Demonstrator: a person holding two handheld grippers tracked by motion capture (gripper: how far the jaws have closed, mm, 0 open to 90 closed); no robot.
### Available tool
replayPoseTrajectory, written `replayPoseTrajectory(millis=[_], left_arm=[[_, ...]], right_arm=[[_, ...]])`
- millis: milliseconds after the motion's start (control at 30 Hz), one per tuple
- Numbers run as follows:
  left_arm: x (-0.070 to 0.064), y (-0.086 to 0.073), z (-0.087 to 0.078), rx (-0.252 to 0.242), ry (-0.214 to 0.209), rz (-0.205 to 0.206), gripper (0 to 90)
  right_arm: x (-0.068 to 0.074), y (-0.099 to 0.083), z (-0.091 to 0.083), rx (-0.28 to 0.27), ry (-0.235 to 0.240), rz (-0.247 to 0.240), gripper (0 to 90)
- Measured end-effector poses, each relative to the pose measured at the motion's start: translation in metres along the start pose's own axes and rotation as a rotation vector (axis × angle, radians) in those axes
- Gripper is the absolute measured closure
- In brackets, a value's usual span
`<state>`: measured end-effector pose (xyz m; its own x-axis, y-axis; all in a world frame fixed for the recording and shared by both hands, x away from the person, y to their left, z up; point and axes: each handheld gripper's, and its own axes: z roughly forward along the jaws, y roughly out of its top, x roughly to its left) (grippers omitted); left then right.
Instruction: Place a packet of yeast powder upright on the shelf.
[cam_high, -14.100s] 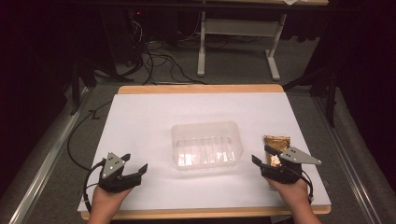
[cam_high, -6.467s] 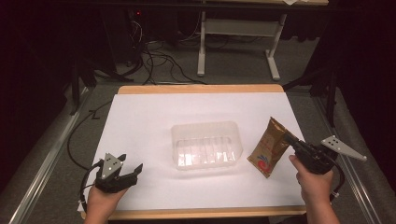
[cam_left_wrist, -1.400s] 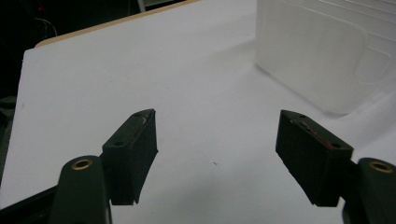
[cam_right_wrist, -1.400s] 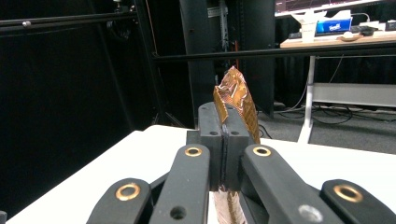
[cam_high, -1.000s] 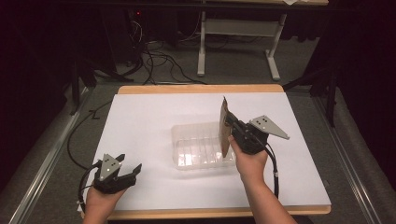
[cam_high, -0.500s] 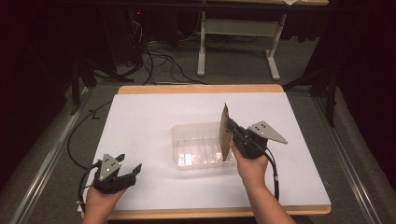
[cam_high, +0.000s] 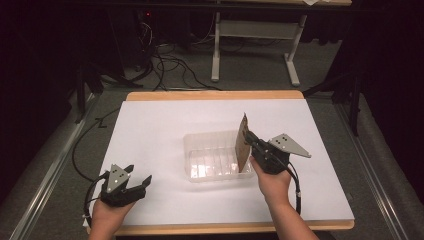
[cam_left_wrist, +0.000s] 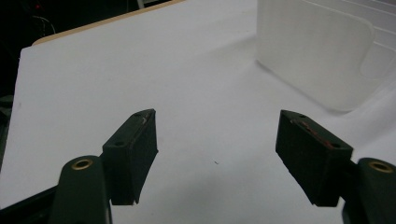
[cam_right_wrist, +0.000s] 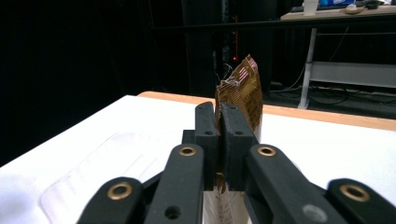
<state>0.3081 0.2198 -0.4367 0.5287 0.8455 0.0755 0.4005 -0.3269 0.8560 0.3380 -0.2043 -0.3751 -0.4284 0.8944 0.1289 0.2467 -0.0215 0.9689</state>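
Item 1, snack packet (cam_high: 243, 142): clamped edge-on between the two black fingers (cam_right_wrist: 208, 135) of the right gripper (cam_high: 254, 145), which are closed tight on its lower half. In the right gripper view the packet (cam_right_wrist: 243, 93) rises above the fingertips, its crimped top edge uppermost; its lower part runs down between the fingers and out at the bottom of that view. Position: held upright over the right end of the clear plastic tray (cam_high: 212, 157), its lower edge at or just inside the tray's right wall; contact with the tray floor cannot be told. Orientation: long axis close to vertical, top tilted slightly away from the person; the flat faces turn left and right. Appearance: brown and gold foil with a fine pattern, a red patch near the top corner, creased around the grip, pale toward the bottom.

Item 2, clear plastic tray: shallow, rectangular, ribbed floor, lying mid-tabletop with its long side across the white tabletop (cam_high: 165, 125).

Item 3, left gripper (cam_high: 131, 184): resting on the near left of the tabletop, well apart from the tray. In the left gripper view its fingers (cam_left_wrist: 135, 147) stand wide apart, nothing between them, with the tray's corner (cam_left_wrist: 322, 56) ahead to the right.
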Motion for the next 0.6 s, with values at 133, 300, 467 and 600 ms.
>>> replayPoseTrajectory(millis=[133,300,467,600], left_arm=[[0.0007,-0.0003,-0.0001,-0.001,0.001,-0.004,30.0],[-0.0004,-0.0002,0.0006,0.003,-0.002,0.001,29.9],[-0.0007,-0.0001,0.0009,0.004,-0.004,0.001,30.0],[-0.0008,-0.0001,0.0009,0.004,-0.005,0.001,30.0]], right_arm=[[-0.0009,0.0011,-0.0007,0.008,0.016,-0.005,80.6],[-0.0014,0.0020,0.0005,0.034,0.029,-0.012,60.3],[-0.0026,0.0014,0.0018,0.061,0.049,-0.018,48.1],[-0.0034,0.0002,0.0029,0.078,0.073,-0.034,38.0]])
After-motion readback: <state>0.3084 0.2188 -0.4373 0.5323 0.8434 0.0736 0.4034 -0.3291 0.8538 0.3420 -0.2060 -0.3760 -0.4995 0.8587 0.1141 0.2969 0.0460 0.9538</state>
